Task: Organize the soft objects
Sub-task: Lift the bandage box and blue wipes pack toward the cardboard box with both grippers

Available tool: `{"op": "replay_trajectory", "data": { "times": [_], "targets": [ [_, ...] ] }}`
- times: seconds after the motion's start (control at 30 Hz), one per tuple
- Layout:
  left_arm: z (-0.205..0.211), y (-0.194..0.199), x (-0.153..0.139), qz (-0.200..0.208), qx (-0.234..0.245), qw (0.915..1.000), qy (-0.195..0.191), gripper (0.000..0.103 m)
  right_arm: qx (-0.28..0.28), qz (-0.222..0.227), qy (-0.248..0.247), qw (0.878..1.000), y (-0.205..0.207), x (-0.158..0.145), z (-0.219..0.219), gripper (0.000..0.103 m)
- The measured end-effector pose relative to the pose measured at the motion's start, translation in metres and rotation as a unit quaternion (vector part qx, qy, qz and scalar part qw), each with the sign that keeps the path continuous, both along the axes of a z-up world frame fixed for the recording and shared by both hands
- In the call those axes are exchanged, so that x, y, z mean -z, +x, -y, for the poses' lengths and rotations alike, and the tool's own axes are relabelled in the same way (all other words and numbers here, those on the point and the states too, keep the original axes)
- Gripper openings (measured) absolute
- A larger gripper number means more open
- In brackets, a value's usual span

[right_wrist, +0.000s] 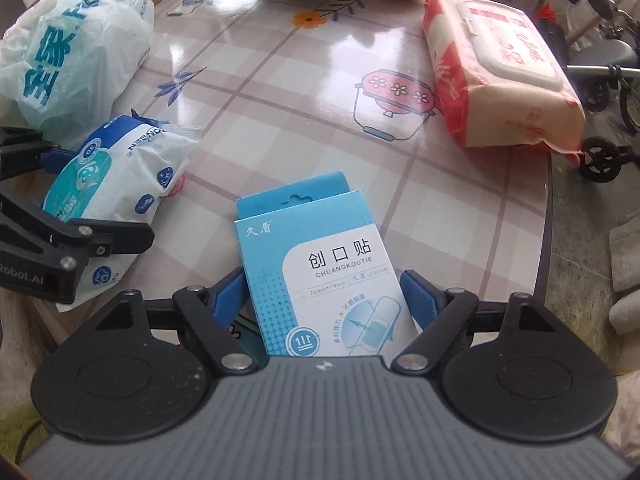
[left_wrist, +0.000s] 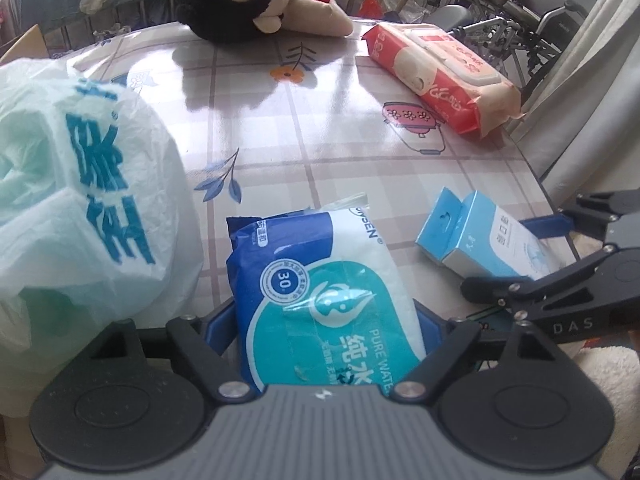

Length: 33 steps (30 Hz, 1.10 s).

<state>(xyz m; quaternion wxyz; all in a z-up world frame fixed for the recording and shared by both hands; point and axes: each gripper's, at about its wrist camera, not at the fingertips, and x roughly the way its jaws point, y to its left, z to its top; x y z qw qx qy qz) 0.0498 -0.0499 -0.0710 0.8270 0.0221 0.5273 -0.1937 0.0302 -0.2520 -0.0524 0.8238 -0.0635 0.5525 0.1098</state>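
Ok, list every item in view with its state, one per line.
blue wipes pack: between the left gripper pads, flap sealed
plaster box: closed, between the right gripper pads
red wipes pack: lying flat on the table, lid shut
plastic bag: crumpled, stuffed full
plush toy: lying on its side at the far edge

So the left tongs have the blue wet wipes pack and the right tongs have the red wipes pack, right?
Not quite. The left tongs do have the blue wet wipes pack, but the right tongs hold the blue bandage box, as the right wrist view shows. The red wipes pack lies untouched on the far right of the table.
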Motion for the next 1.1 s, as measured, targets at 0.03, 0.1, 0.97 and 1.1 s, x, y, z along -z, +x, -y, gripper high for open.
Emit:
{"op": "replay_trajectory", "data": {
  "times": [0.03, 0.1, 0.97, 1.1],
  "targets": [
    [0.001, 0.002, -0.001, -0.002, 0.001, 1.0000, -0.001, 0.085, 0.005, 0.000, 0.006, 1.000, 0.001, 0.000, 0.001, 0.081],
    [0.004, 0.005, -0.002, -0.007, 0.003, 1.0000, -0.006, 0.085, 0.017, 0.000, 0.020, 1.000, 0.004, -0.003, 0.004, 0.081],
    [-0.014, 0.019, -0.010, -0.025, -0.054, 0.9951, -0.079, 0.085, 0.078, 0.016, 0.069, 0.994, 0.044, -0.045, 0.009, 0.081],
    [-0.007, 0.005, -0.016, -0.016, -0.045, 0.9948, -0.090, 0.085, 0.084, 0.015, 0.077, 0.993, 0.037, -0.043, 0.014, 0.081]
  ]
}}
